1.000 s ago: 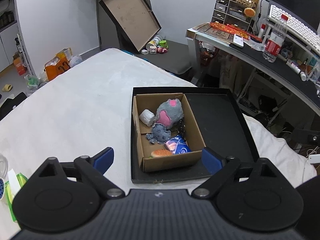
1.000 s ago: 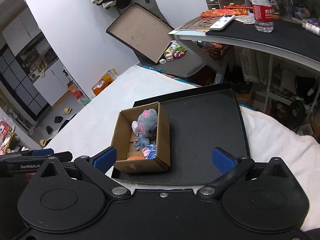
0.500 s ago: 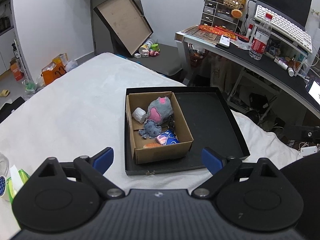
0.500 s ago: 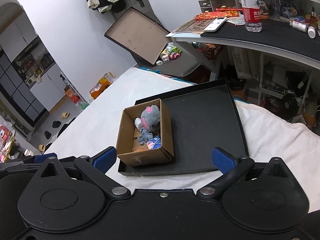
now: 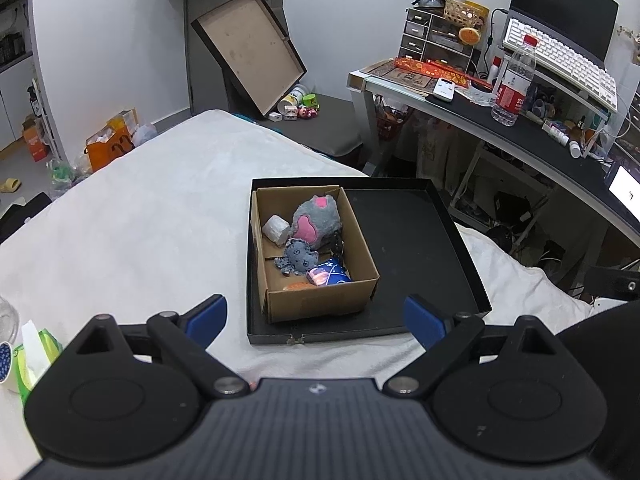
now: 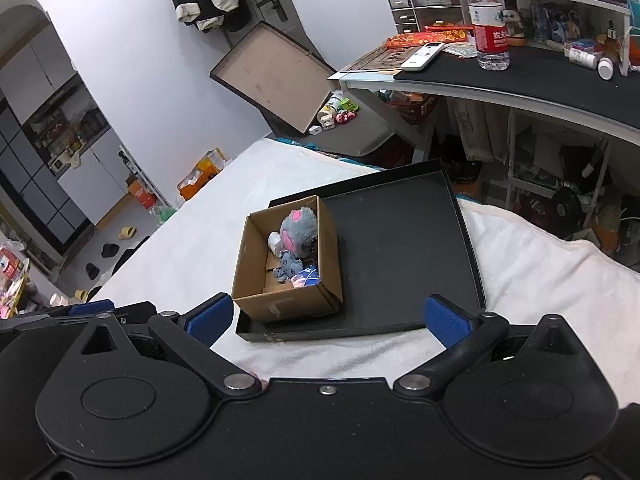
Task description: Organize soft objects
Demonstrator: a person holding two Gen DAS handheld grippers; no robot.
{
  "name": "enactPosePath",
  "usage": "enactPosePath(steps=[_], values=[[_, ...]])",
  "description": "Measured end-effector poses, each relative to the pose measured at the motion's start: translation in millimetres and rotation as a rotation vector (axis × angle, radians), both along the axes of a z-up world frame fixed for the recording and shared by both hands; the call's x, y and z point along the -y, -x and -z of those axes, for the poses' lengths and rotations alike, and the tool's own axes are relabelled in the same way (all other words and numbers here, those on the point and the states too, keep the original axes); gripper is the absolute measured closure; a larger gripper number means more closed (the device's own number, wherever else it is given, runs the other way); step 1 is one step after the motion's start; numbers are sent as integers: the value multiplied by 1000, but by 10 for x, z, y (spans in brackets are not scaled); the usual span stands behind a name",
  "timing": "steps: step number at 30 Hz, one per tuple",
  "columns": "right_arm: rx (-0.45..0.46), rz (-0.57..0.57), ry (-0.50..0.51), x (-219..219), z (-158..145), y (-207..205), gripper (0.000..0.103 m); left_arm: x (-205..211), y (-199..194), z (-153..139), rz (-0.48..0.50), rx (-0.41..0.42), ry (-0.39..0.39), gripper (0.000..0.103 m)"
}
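Observation:
A brown cardboard box [image 5: 320,304] stands in the left part of a black tray [image 5: 408,232] on the white bed. In it lie a grey and pink plush [image 5: 316,222], a small grey-blue plush [image 5: 297,256], a white roll [image 5: 275,229], a blue packet [image 5: 334,274] and an orange item [image 5: 298,287]. The box [image 6: 280,304], the plush [image 6: 298,228] and the tray [image 6: 400,240] also show in the right wrist view. My left gripper [image 5: 316,316] is open and empty, held back above the bed before the tray. My right gripper [image 6: 326,318] is open and empty too.
A desk [image 5: 520,128] with a water bottle [image 5: 514,84], keyboard and drawers stands at the right. A tray lid [image 5: 248,52] leans on the wall behind the bed. A green tissue pack [image 5: 34,356] lies at the left edge. The left gripper's body [image 6: 80,312] shows beside my right gripper.
Both grippers have drawn back and up from the box, which now looks smaller and farther. Both stay open and empty. The box contents have not moved.

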State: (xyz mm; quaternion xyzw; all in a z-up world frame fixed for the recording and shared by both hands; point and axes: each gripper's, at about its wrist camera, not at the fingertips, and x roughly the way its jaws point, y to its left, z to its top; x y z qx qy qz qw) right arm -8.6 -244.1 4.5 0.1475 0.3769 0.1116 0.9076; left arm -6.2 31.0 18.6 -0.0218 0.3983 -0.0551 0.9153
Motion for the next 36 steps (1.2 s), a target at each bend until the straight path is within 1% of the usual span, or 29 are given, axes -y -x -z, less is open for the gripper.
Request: enactPosePath(steps=[3, 6, 9, 14, 36], values=[[-3, 8, 3, 7, -25, 45, 0, -4, 27, -30, -6, 5, -18, 9], [-22, 22, -2, 8, -13, 38, 0, -22, 56, -63, -8, 11, -18, 9], [-22, 27, 4, 4, -11, 42, 0, -30, 76, -83, -6, 15, -21, 9], [-19, 31, 9, 16, -10, 73, 0, -41, 86, -73, -8, 7, -5, 9], [-20, 34, 9, 14, -23, 92, 0, -43, 110, -73, -8, 9, -7, 9]])
